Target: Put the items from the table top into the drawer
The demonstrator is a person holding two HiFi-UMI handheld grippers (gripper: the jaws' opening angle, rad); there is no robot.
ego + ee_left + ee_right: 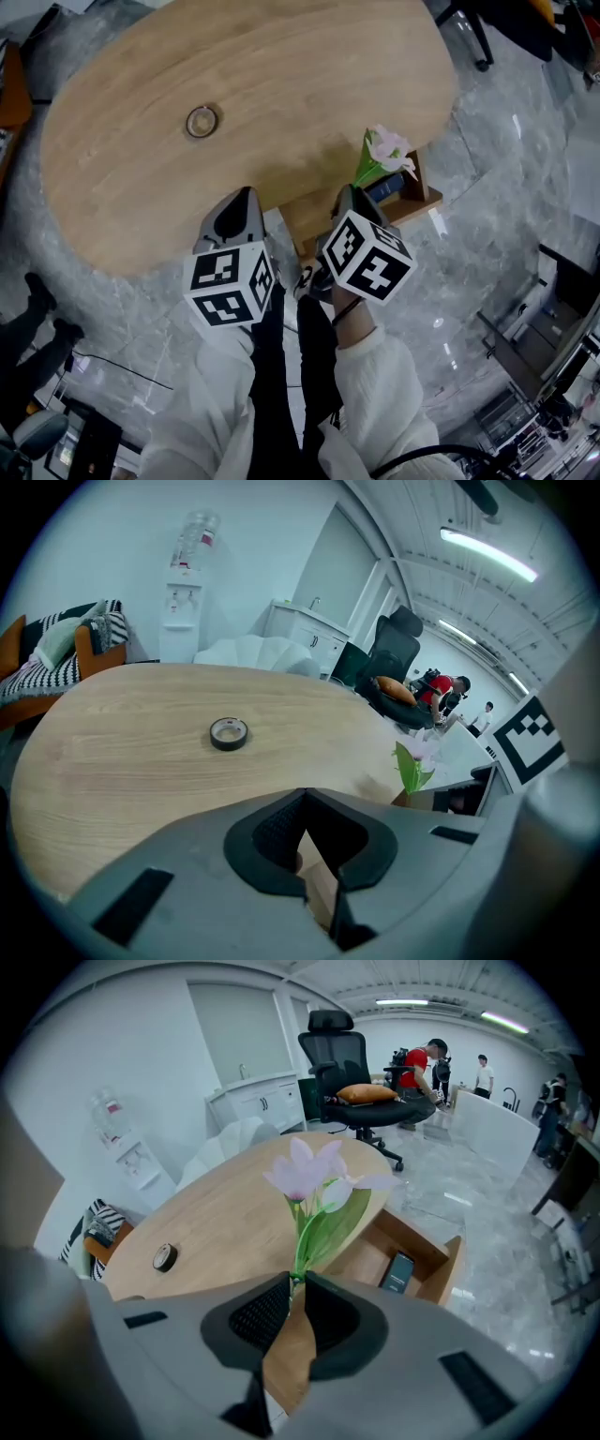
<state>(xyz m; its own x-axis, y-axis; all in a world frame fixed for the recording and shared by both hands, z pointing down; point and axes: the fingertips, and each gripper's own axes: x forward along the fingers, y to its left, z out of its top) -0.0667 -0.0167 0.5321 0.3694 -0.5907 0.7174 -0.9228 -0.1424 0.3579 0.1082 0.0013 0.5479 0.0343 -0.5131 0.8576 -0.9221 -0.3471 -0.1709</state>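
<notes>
My right gripper (pixel 295 1281) is shut on the green stem of a pink artificial flower (pixel 314 1180), which stands up from between the jaws. In the head view the right gripper (pixel 350 194) holds the flower (pixel 388 150) over the table's near edge, above the open wooden drawer (pixel 424 195). A dark box (pixel 398 1271) lies inside the drawer (pixel 452 1262). A roll of tape (pixel 201 121) lies flat on the oval wooden table (pixel 281 66). My left gripper (pixel 241 199) hangs over the near edge, its jaws (pixel 305 794) shut and empty, the tape roll (pixel 228 733) well beyond them.
A black office chair (pixel 361 1063) stands past the table's far end, with people behind it. A water dispenser (pixel 183 592) and an armchair with a striped cushion (pixel 56 649) sit at the far left. Grey stone floor (pixel 487 216) surrounds the table.
</notes>
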